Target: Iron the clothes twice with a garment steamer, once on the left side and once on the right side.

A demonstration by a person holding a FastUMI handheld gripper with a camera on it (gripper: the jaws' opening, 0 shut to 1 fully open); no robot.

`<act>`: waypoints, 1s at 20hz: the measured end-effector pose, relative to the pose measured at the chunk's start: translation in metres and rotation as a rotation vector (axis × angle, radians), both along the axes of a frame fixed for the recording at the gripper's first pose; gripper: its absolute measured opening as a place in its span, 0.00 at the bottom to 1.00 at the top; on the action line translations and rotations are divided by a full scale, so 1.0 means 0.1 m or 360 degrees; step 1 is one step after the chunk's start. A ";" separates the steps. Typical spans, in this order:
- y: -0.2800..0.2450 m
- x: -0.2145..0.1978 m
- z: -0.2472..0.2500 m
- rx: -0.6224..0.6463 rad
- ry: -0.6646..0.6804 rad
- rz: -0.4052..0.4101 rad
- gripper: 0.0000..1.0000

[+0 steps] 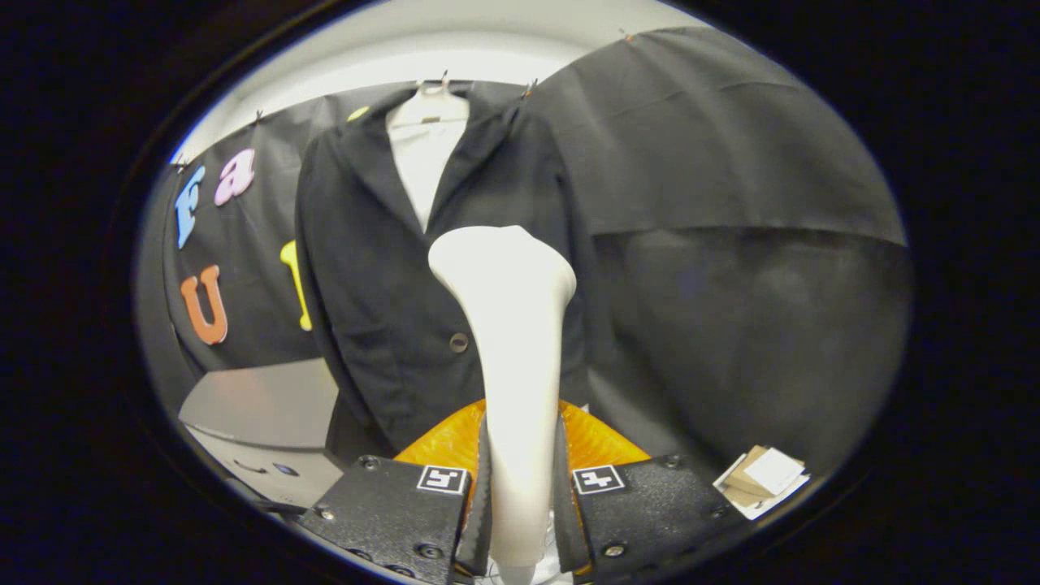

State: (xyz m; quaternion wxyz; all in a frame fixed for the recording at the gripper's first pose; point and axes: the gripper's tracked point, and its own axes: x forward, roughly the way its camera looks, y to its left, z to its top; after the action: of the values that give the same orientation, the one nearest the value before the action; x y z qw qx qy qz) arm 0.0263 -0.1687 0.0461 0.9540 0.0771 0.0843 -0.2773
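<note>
The gripper (520,496) holds the garment steamer (508,325) by its handle: both fingers press on the white handle from the two sides, and the wide head stands upright just ahead of them. Beyond the steamer a dark jacket (382,284) hangs on a white hanger (431,101) against the booth's black wall, with a white lining showing at the collar and one button (459,342) near the front edge. The steamer head is in front of the jacket's middle, near the front opening; whether it touches the cloth I cannot tell. Under the jacket there is an orange object (455,439), a grey box (260,406) is at the near left, and some cardboard pieces (764,479) lie at the near right.

I judge that the steamer is already picked up and the ironing passes are the step in hand. The next move calls for bringing the head onto one side panel of the jacket and sliding it along it, then the same on the other side.
</note>
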 end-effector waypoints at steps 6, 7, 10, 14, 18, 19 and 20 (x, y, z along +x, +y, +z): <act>-0.28 -0.19 1.21 -0.0179 -0.0320 -0.0047 0.34; -0.32 -0.16 1.40 -0.0204 -0.0379 -0.0027 0.34; -0.45 0.01 1.77 -0.0246 -0.0511 0.0049 0.34; -0.62 0.27 2.10 -0.0290 -0.0603 0.0172 0.34; -0.88 0.82 2.34 -0.0305 -0.0620 0.0248 0.34; -0.90 0.97 2.37 -0.0306 -0.0602 0.0281 0.34; -0.95 1.08 2.40 -0.0321 -0.0584 0.0299 0.34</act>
State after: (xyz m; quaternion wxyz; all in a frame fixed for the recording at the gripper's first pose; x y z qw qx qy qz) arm 0.1346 -0.2637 0.2865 0.9778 0.0224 -0.1121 -0.1755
